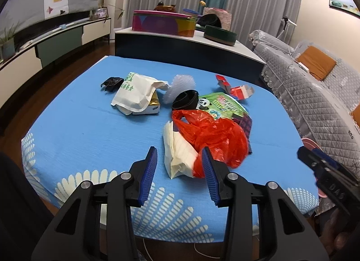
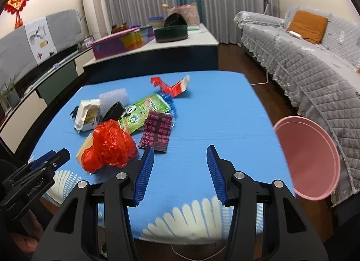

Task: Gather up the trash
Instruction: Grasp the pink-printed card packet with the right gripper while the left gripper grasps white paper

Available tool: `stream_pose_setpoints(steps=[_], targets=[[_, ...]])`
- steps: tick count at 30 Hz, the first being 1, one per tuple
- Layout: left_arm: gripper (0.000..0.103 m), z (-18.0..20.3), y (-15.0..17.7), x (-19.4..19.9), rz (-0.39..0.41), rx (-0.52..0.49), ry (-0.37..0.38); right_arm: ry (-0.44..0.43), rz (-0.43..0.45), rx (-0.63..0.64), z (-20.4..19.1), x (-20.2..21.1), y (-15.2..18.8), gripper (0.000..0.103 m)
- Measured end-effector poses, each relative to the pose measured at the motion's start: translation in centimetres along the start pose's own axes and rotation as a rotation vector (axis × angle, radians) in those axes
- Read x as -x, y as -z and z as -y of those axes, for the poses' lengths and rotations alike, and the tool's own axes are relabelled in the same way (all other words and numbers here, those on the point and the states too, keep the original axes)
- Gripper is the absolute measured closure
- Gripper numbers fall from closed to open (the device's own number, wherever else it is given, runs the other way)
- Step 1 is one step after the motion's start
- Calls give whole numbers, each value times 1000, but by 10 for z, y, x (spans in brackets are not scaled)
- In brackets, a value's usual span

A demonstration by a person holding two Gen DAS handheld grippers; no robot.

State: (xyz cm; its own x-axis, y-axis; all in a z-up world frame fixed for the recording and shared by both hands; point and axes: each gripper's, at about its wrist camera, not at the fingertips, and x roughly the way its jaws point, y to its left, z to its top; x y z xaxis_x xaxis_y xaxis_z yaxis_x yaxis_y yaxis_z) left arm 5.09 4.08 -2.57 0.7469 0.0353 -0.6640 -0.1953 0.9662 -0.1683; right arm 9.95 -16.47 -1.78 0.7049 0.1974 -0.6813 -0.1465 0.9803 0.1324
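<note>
Two grippers, left gripper (image 1: 179,159) and right gripper (image 2: 180,159), gaping, empty, red bag (image 1: 213,135) near pink bin (image 2: 308,159)

My left claw (image 1: 179,172) and my right claw (image 2: 180,173) look alike: matte black angular arms, each with round silver screws near the joints, ending in ribbed blue pads (image 1: 148,175). At the lower left of the right view, faint embossed lettering marks the black housing
</note>
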Motion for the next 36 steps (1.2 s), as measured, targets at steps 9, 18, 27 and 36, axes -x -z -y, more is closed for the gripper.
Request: stream_pose_setpoints(steps=[9, 18, 27, 36], targets=[[69, -2, -11, -20, -22, 9, 12, -39, -71, 5, -13, -63, -13, 50], [80, -3, -12, -42, -89, -3, 21, -82, -167, -7, -22, -112, -16, 35], [97, -6, -13, -48, -113, 4, -22, -75, -200, 28, -29, -121, -12, 35], [101, -12, -19, -34, -54, 8, -61, -75, -163, 49, -25, -109, -17, 73]])
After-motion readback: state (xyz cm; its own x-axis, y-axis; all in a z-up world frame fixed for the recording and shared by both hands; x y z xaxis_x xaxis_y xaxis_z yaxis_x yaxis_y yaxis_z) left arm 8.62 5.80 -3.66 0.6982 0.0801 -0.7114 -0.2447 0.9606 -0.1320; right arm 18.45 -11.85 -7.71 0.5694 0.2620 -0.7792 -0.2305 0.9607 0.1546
